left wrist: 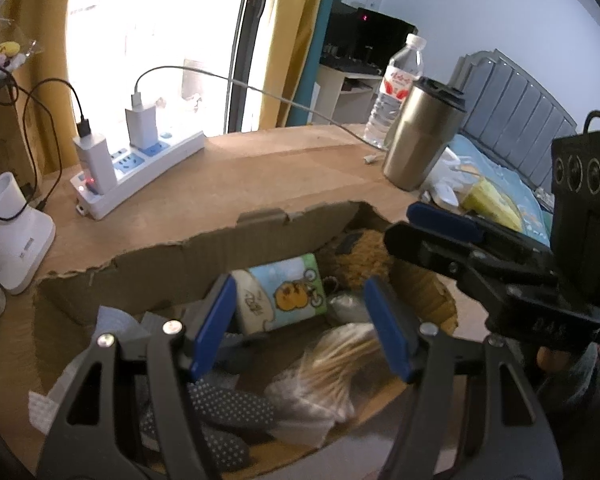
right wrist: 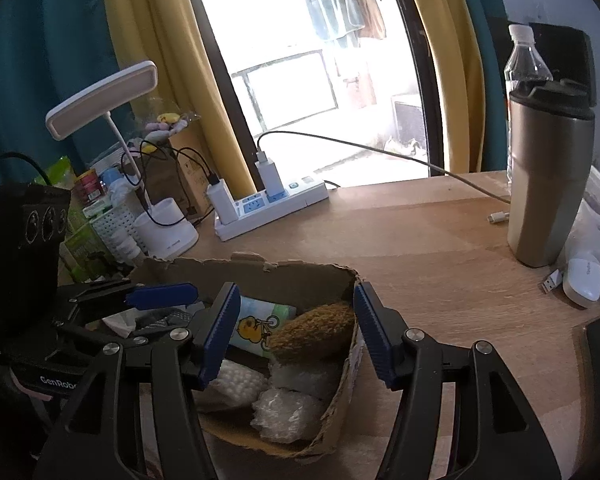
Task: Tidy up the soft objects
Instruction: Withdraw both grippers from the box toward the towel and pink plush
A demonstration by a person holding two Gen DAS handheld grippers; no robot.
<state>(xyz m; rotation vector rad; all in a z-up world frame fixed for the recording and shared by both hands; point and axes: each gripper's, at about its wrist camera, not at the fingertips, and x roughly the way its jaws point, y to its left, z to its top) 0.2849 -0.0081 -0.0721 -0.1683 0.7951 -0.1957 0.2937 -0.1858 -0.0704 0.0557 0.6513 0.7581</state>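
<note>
A torn cardboard box (left wrist: pixel 204 248) sits on the wooden desk and holds soft things. In the left wrist view I see a cartoon tissue pack (left wrist: pixel 284 296), a brown knitted piece (left wrist: pixel 364 260), a bag of cotton swabs (left wrist: pixel 332 364) and dotted dark cloth (left wrist: pixel 228 408). My left gripper (left wrist: pixel 304 328) is open and empty above the box. In the right wrist view the box (right wrist: pixel 300 276) holds the tissue pack (right wrist: pixel 260 326), the brown piece (right wrist: pixel 312 332) and bubble wrap (right wrist: pixel 288 412). My right gripper (right wrist: pixel 296 336) is open and empty over it. Each gripper shows in the other's view.
A power strip (right wrist: pixel 272 208) with chargers and cables lies at the desk's back. A steel tumbler (right wrist: pixel 548 176) and a water bottle (right wrist: pixel 524 60) stand at the right. A desk lamp (right wrist: pixel 100 100) and clutter are at the left. A white plastic bag (right wrist: pixel 596 224) lies beside the tumbler.
</note>
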